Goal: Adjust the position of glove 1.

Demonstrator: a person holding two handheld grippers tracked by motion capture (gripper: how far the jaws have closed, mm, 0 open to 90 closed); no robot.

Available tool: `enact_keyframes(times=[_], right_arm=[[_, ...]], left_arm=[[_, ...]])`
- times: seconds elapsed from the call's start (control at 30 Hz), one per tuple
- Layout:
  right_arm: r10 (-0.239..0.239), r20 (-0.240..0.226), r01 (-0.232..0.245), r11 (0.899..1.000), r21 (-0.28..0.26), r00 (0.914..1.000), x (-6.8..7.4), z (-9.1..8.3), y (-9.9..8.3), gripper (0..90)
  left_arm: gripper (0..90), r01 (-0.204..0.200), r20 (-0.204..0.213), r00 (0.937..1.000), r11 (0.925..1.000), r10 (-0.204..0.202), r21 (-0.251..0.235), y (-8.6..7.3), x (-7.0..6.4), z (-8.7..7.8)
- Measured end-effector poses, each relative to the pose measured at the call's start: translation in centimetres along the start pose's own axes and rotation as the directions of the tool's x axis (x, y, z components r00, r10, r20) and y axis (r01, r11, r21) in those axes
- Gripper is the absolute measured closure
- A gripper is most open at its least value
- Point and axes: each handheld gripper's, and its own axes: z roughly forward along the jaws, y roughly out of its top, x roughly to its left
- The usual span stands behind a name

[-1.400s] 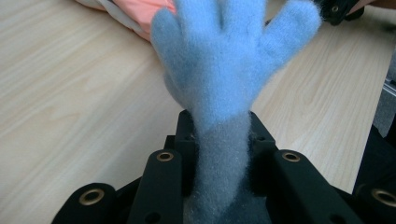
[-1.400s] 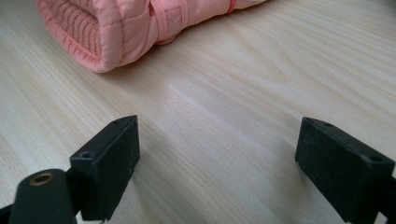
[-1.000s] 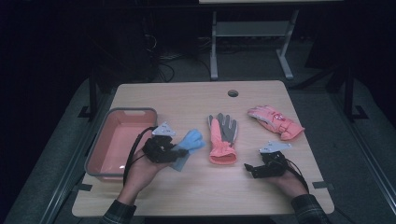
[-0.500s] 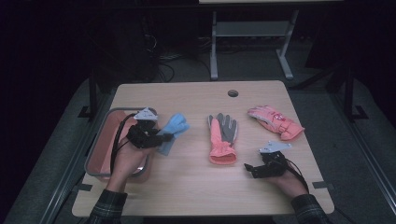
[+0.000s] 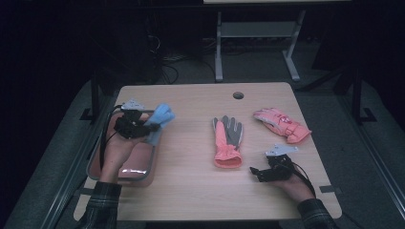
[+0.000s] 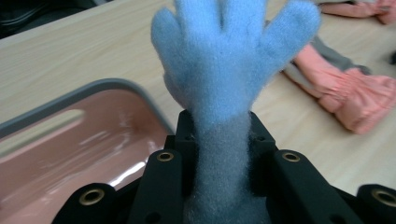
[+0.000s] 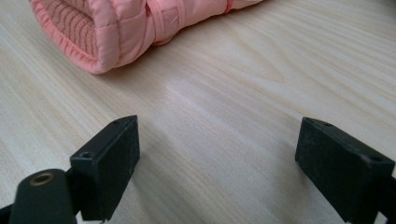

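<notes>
Since the earlier frames, left gripper has carried the blue glove leftward, from mid-surface to a position over the right rim of the pink tray; right gripper has stayed put near the front right of the surface. Left gripper view: the black fingers are pinched on the grey-blue cuff of the blue glove, whose fuzzy finger end stands up past them, lifted off the surface. Below and left of it sits the tray's glossy pink floor with a grey rim. Right gripper view: fingers are spread wide apart with bare wood between them, holding nothing, resting low on or just above the surface. Ahead of them lies the knit cuff of the orange-and-grey glove. High view: that glove lies flat at mid-surface, cuff toward the person, just beyond the right gripper. A pink glove lies on the right side, farther back, apart from the other. A dark round hole marks the far edge of the surface.
</notes>
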Motion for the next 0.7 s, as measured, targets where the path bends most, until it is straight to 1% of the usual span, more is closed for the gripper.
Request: enact_keyframes(times=[0.03,0.07,0.17,0.3,0.33,0.4,0.43,0.47,0.53,0.57,0.63,0.7], right_arm=[[0.0,0.0,0.0,1.0,0.0,1.0,0.0,0.0,0.0,13.1],[0.0,0.0,0.0,1.0,0.0,1.0,0.0,0.0,0.0,13.1],[0.0,0.0,0.0,1.0,0.0,1.0,0.0,0.0,0.0,13.1],[-0.001,0.0,0.001,1.0,0.0,1.0,0.0,0.0,0.0,13.1],[0.001,0.0,-0.001,1.0,0.0,1.0,0.0,0.0,0.0,13.1],[0.0,0.0,0.0,1.0,0.0,1.0,0.0,0.0,0.0,13.1],[0.0,0.0,0.0,1.0,0.0,1.0,0.0,0.0,0.0,13.1],[0.0,0.0,0.0,1.0,0.0,1.0,0.0,0.0,0.0,13.1],[0.0,0.0,0.0,1.0,0.0,1.0,0.0,0.0,0.0,13.1],[0.0,0.0,0.0,1.0,0.0,1.0,0.0,0.0,0.0,13.1],[0.0,0.0,0.0,1.0,0.0,1.0,0.0,0.0,0.0,13.1],[0.0,0.0,0.0,1.0,0.0,1.0,0.0,0.0,0.0,13.1]], left_arm=[[72.1,0.0,0.0,1.0,1.0,0.0,0.0,0.0,0.0,0.0],[72.1,0.004,-0.01,0.9999,1.0,-0.004,0.004,-0.1,0.4,0.0],[72.1,0.023,-0.021,0.9995,0.9997,-0.023,0.008,-0.5,1.2,0.0],[72.1,0.044,-0.052,0.9978,0.9985,-0.042,0.032,-1.3,2.6,0.4],[72.1,0.043,-0.056,0.9976,0.9983,-0.041,0.039,-1.5,2.9,0.5],[72.0,0.05,-0.077,0.996,0.997,-0.045,0.059,-1.9,3.5,0.8],[72.0,0.045,-0.089,0.9953,0.9962,-0.038,0.075,-2.1,3.9,1.0],[72.0,0.068,-0.086,0.9944,0.9946,-0.062,0.078,-2.4,4.2,1.3],[72.0,0.077,-0.086,0.9939,0.9921,-0.069,0.099,-2.7,4.8,1.6],[71.9,0.079,-0.094,0.9932,0.9901,-0.068,0.116,-3.0,5.1,1.9],[71.9,0.095,-0.095,0.9921,0.9864,-0.082,0.135,-3.4,5.5,2.4],[71.5,0.1,-0.098,0.9915,0.9837,-0.085,0.15,-3.8,5.8,3.0]])
